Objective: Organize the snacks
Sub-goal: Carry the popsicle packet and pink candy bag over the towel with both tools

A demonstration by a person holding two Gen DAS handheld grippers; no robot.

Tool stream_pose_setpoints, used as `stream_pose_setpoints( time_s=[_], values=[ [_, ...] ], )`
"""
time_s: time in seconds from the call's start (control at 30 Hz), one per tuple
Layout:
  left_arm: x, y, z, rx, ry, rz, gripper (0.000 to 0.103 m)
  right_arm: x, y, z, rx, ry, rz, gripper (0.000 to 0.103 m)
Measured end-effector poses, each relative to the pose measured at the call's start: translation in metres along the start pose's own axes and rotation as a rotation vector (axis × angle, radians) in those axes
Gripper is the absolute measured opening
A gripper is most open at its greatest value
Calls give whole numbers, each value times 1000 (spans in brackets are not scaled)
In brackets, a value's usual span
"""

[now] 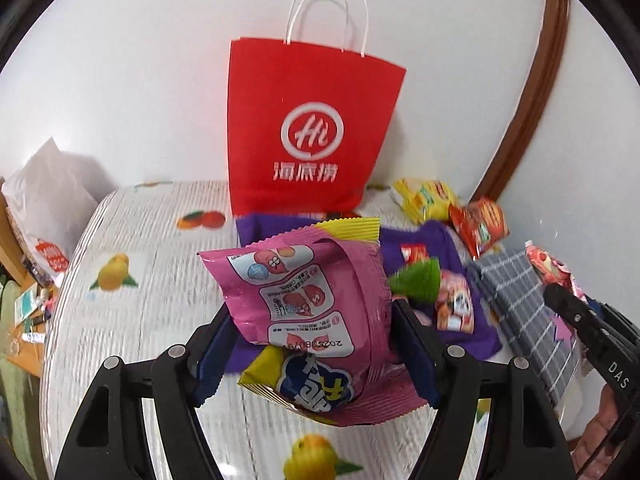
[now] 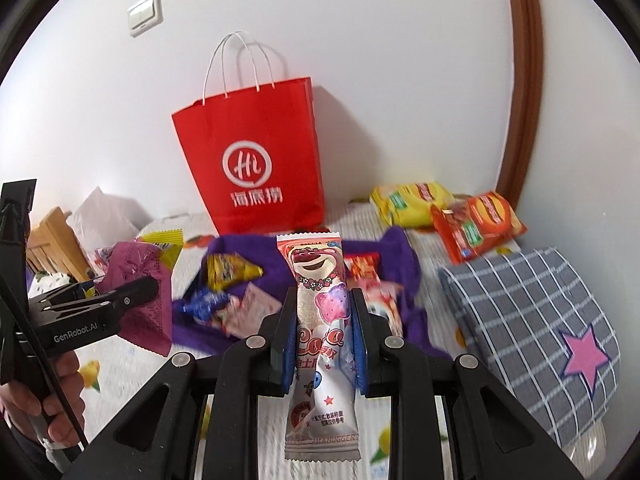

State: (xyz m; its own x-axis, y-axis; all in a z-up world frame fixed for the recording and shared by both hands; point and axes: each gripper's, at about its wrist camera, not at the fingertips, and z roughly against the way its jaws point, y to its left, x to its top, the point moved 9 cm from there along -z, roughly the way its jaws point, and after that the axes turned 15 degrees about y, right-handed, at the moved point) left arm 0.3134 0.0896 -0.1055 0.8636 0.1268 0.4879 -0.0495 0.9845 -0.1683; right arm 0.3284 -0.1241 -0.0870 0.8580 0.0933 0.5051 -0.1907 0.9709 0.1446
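A: Pink and yellow foil, that is what the left hand-held gripper has: a pink snack packet and a yellow packet bunched together, its jaws clamped on the pair from both sides.

B: And the right one?

A: The right hand-held gripper is pinched tight on a bear-print ice-pop packet. The packet's long axis runs along the fingers, its top pointing away toward the red paper bag and its tail hanging back between the arms.

B: So where does the bag lie from each load?

A: Straight ahead and beyond both, upright against the wall at the far edge of the bed, mouth up, handles raised. In the left wrist view it sits almost dead centre; in the right wrist view it is a little left of centre. Which hand is nearer cannot be told.

B: What lies between?

A: A purple cloth with loose sweets, then the bag's foot. A yellow bag and an orange bag rest near the far right corner, beside a grey checked cushion.

B: Then the next move?

A: Probably over the rim and down; either load must rise above the bag's mouth first.
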Motion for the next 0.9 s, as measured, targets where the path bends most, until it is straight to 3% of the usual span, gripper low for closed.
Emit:
stream_pose_setpoints(
  time_s=[0.33, 0.47, 0.7, 0.9],
  values=[
    [64, -4, -13, -24, -30, 24, 73, 45, -9, -32, -10, 28, -25, 23],
    [78, -6, -23, -36, -32, 32, 73, 53, -12, -47, 28, 46, -44, 23],
    [78, 8, -51, -50, -9, 61, 73, 65, -14, -80, 42, 85, -50, 23],
    [79, 23, -76, -19, 36, 82, 73, 83, -13, -98, 33, 90, -33, 23]
  ],
)
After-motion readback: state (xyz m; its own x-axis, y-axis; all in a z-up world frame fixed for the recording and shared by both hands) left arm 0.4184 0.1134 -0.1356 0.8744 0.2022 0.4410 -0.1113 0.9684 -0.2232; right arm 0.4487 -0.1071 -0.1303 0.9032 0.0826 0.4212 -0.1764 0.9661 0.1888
